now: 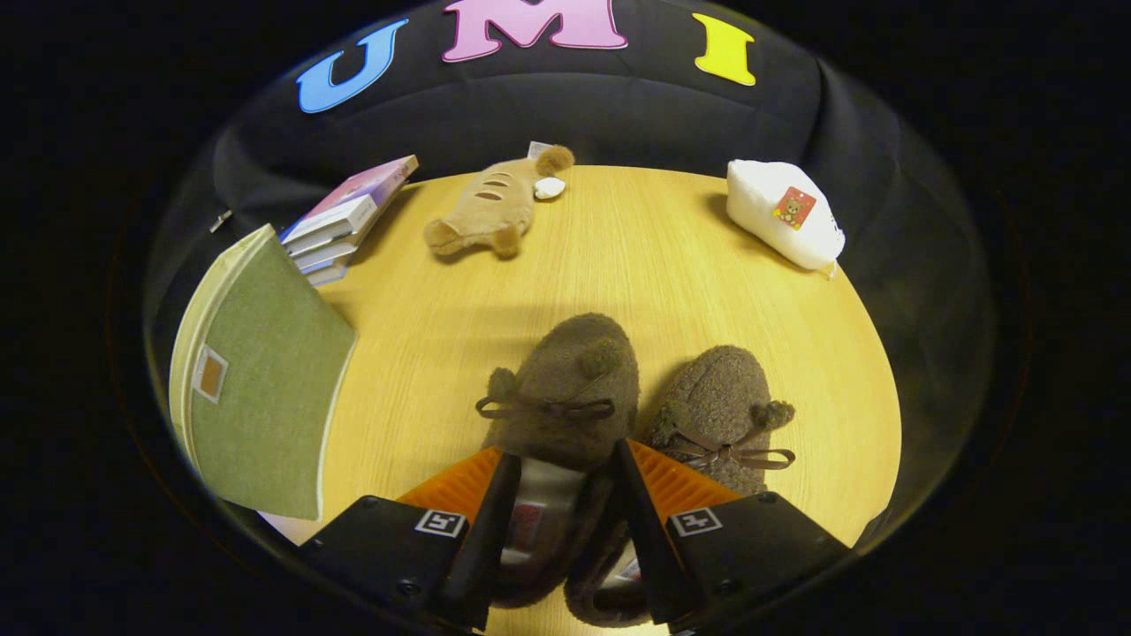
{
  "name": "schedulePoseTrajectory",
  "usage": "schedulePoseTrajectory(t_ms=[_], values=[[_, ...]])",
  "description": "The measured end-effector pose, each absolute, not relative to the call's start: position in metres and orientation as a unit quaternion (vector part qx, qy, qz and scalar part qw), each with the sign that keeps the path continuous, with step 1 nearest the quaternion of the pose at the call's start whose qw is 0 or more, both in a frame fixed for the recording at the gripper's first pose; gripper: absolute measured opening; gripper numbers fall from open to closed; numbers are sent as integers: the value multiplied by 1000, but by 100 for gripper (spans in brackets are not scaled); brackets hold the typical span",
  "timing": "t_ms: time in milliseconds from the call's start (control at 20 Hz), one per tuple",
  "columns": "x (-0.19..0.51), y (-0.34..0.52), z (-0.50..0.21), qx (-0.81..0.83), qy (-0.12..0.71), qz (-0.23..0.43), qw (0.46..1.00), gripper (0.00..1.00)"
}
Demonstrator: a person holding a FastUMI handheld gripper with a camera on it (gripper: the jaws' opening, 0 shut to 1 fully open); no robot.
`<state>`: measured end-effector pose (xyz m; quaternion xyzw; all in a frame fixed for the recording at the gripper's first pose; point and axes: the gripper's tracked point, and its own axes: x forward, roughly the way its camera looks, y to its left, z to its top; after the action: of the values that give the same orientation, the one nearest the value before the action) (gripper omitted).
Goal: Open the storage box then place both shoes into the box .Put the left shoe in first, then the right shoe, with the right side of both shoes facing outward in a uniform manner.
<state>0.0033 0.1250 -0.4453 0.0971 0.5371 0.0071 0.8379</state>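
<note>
Two brown fuzzy shoes with bow laces lie side by side on the wooden table [636, 265], toes pointing away from me. The left shoe [565, 371] has its heel opening between my fingers. The right shoe [720, 397] lies just right of my right finger [641, 495]. My gripper [565, 450] is open and straddles the rear of the left shoe. I cannot tell whether the fingers touch it. The green fabric storage box [265, 380] stands to the left of the fingers, its labelled face towards me, and it looks closed.
A stack of books [345, 221] lies behind the box. A tan plush toy [495, 208] rests at the far middle of the table beside a small white object [549, 187]. A white pouch [782, 221] with a sticker sits far right.
</note>
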Motion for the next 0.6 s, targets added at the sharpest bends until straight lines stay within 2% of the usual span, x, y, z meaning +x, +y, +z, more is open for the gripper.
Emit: schedulePoseTrajectory(t_ms=[100,350,500,600], values=[[8,121,-456,82,541,-14,837,65],[9,111,-471,81,561,-51,822,45],[7,104,-473,100,567,-66,815,7],[6,105,-468,106,561,-67,818,5]])
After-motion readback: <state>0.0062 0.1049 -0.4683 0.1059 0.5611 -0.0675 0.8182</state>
